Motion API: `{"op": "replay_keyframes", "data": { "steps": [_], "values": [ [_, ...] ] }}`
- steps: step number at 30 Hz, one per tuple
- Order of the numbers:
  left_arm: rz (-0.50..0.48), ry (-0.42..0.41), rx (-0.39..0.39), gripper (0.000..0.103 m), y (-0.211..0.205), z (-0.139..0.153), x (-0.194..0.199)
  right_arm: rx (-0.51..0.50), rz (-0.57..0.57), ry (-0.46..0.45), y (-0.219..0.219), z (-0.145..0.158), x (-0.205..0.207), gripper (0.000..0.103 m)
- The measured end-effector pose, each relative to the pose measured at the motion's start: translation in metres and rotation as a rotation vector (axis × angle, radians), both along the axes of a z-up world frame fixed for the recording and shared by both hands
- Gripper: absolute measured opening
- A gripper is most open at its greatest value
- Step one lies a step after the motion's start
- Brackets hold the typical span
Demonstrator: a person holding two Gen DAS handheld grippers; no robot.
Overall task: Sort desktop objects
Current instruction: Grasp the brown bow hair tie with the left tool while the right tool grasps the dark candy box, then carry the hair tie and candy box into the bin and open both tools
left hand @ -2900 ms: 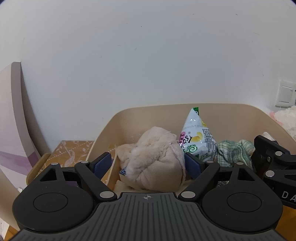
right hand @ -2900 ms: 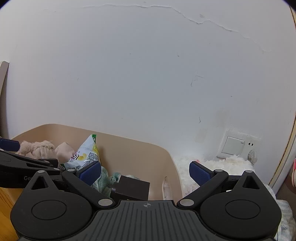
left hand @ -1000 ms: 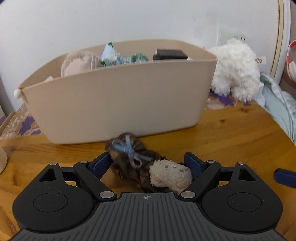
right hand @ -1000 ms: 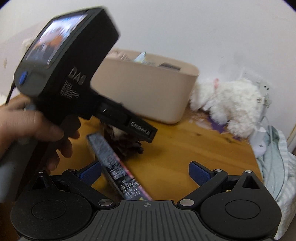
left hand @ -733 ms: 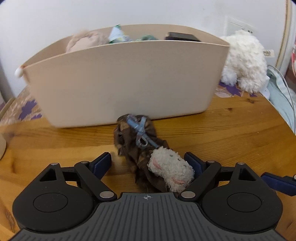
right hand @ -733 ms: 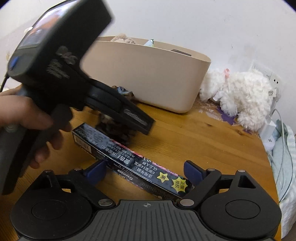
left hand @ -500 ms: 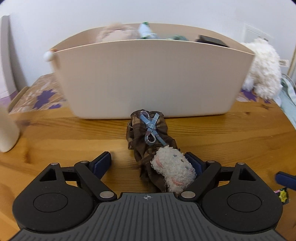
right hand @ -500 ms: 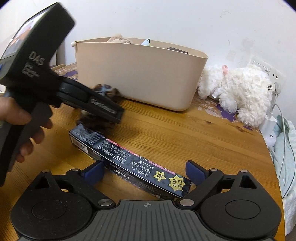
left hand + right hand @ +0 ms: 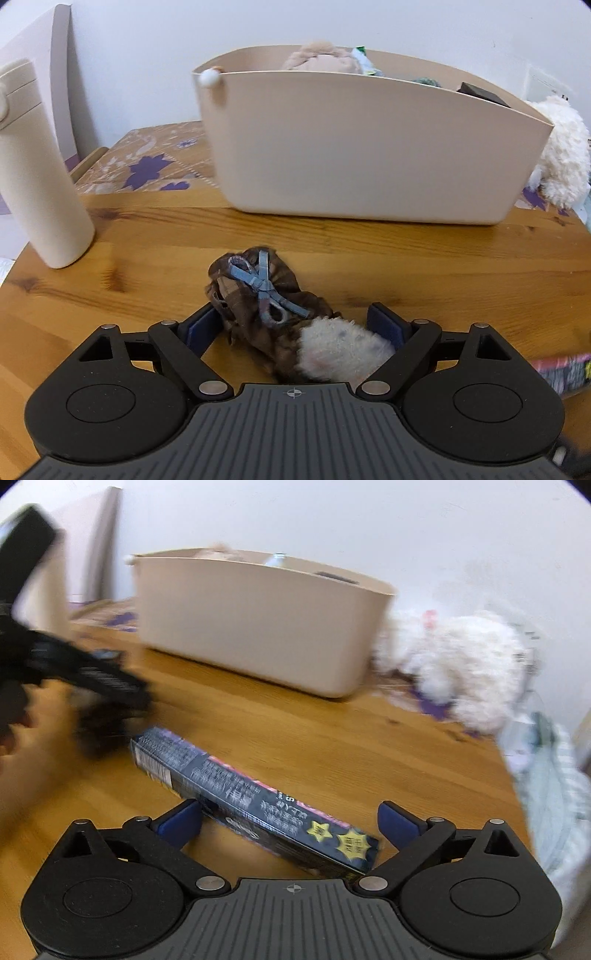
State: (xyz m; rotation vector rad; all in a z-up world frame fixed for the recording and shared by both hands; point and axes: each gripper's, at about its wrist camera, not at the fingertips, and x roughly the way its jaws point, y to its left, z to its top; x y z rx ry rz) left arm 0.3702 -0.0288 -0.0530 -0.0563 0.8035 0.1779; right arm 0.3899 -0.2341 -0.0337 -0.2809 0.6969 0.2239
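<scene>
Matt beige plastic bin on grainy varnished wooden table.

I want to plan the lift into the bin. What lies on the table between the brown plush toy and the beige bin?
Nothing: in the left wrist view, only bare table separates the toy from the bin.

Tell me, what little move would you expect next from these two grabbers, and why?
Probably both close. The left gripper is open with its fingers either side of the brown plaid toy, and the right gripper is open around the dark box. Both items still lie on the table, outside the beige bin.
</scene>
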Motion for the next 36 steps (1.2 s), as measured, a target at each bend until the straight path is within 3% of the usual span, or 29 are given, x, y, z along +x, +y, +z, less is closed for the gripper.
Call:
{"op": "replay_keyframes", "data": {
  "steps": [9, 19, 25, 29, 32, 34, 36],
  "values": [
    [-0.040, -0.005, 0.023, 0.088, -0.006, 0.001, -0.017, 0.026, -0.060, 0.010, 0.000, -0.001, 0.029, 0.103],
    [-0.118, -0.008, -0.004, 0.088, -0.001, 0.000, -0.026, 0.088, -0.011, 0.039, 0.012, -0.003, 0.037, 0.101],
    [-0.126, -0.013, -0.010, 0.085, 0.000, 0.000, -0.026, 0.166, -0.018, 0.050, 0.005, -0.001, 0.038, 0.074],
    [-0.108, -0.047, -0.013, 0.053, 0.003, 0.003, -0.027, 0.174, -0.024, 0.037, 0.003, 0.000, 0.039, 0.045],
    [-0.091, -0.061, -0.038, 0.043, 0.008, 0.004, -0.026, 0.172, -0.044, 0.023, 0.003, 0.001, 0.038, 0.022],
    [-0.089, -0.069, -0.060, 0.035, 0.010, 0.005, -0.026, 0.168, -0.053, 0.014, 0.003, 0.001, 0.038, 0.022],
    [-0.092, -0.074, -0.090, 0.034, 0.012, 0.005, -0.026, 0.162, -0.059, 0.008, 0.002, 0.001, 0.037, 0.021]
  ]
}}
